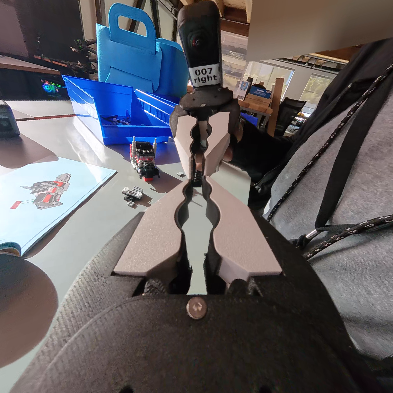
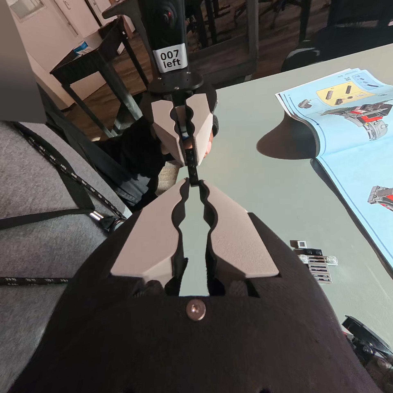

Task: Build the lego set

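A narrow black studded lego piece [image 1: 197,178] is held in the air between both grippers, above the table's near edge. My left gripper [image 1: 196,181] is shut on one end of it. My right gripper [image 2: 194,182] is shut on the other end; the piece [image 2: 192,170] runs straight from it into the left gripper [image 2: 191,162] opposite. The right gripper also shows in the left wrist view [image 1: 196,171], tip to tip with the left. A red, black and grey lego truck [image 1: 144,161] stands on the table beyond.
A small grey grille assembly [image 1: 132,192] [image 2: 318,265] and loose grey bits [image 1: 180,174] lie on the grey table [image 1: 85,223]. The open instruction booklet [image 1: 42,195] [image 2: 350,138] lies to one side. A blue parts bin [image 1: 119,112] and blue foam bag [image 1: 136,49] stand behind. A person's grey top [image 1: 350,191] is close by.
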### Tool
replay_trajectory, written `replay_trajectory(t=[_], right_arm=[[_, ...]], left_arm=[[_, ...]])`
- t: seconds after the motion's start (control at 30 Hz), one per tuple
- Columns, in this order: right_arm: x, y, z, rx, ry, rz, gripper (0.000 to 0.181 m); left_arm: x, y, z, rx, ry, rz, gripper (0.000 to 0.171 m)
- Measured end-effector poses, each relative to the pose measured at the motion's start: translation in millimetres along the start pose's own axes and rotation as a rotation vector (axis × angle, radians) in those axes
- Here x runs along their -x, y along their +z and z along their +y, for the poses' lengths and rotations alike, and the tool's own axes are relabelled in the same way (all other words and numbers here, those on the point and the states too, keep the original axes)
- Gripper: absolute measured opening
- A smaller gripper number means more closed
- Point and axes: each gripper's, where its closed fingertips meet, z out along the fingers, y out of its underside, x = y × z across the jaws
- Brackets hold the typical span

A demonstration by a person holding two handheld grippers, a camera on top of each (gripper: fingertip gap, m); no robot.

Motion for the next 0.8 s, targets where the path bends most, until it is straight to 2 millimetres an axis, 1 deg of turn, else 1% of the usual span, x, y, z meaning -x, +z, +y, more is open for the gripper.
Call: replay_trajectory(t=[0.1, 0.17, 0.23, 0.3, 0.37, 0.43, 0.5, 0.57, 0.67, 0.77, 0.8], right_arm=[[-6, -5, 1, -0.022, 0.016, 0.05, 0.016], [-11, -13, 2, -0.042, 0.028, 0.092, 0.019], [-18, -25, 6, -0.064, 0.037, 0.153, 0.022], [-28, -43, 14, -0.076, 0.043, 0.25, 0.024], [-40, -68, 26, -0.087, 0.051, 0.368, 0.026], [-47, -91, 39, -0.103, 0.067, 0.491, 0.026], [-54, -117, 57, -0.098, 0.093, 0.598, 0.026], [-59, -137, 77, -0.072, 0.116, 0.689, 0.026], [-62, -155, 104, -0.027, 0.181, 0.748, 0.026], [-67, -161, 125, 0.003, 0.225, 0.773, 0.026], [-68, -162, 128, 0.013, 0.237, 0.774, 0.026]], left_arm=[[6, -2, -2, -0.008, 0.003, -0.035, 0.009], [11, -5, -3, -0.02, 0.003, -0.064, 0.009], [16, -8, -5, -0.033, 0.001, -0.094, 0.009], [22, -10, -7, -0.045, -0.005, -0.127, 0.009], [27, -12, -8, -0.058, -0.016, -0.156, 0.009], [31, -13, -10, -0.067, -0.025, -0.178, 0.009], [35, -12, -10, -0.073, -0.029, -0.197, 0.008], [40, -9, -11, -0.075, -0.033, -0.219, 0.008], [49, -5, -14, -0.093, -0.043, -0.262, 0.008], [55, -3, -21, -0.149, -0.051, -0.294, 0.009], [56, -3, -23, -0.167, -0.054, -0.298, 0.009]])
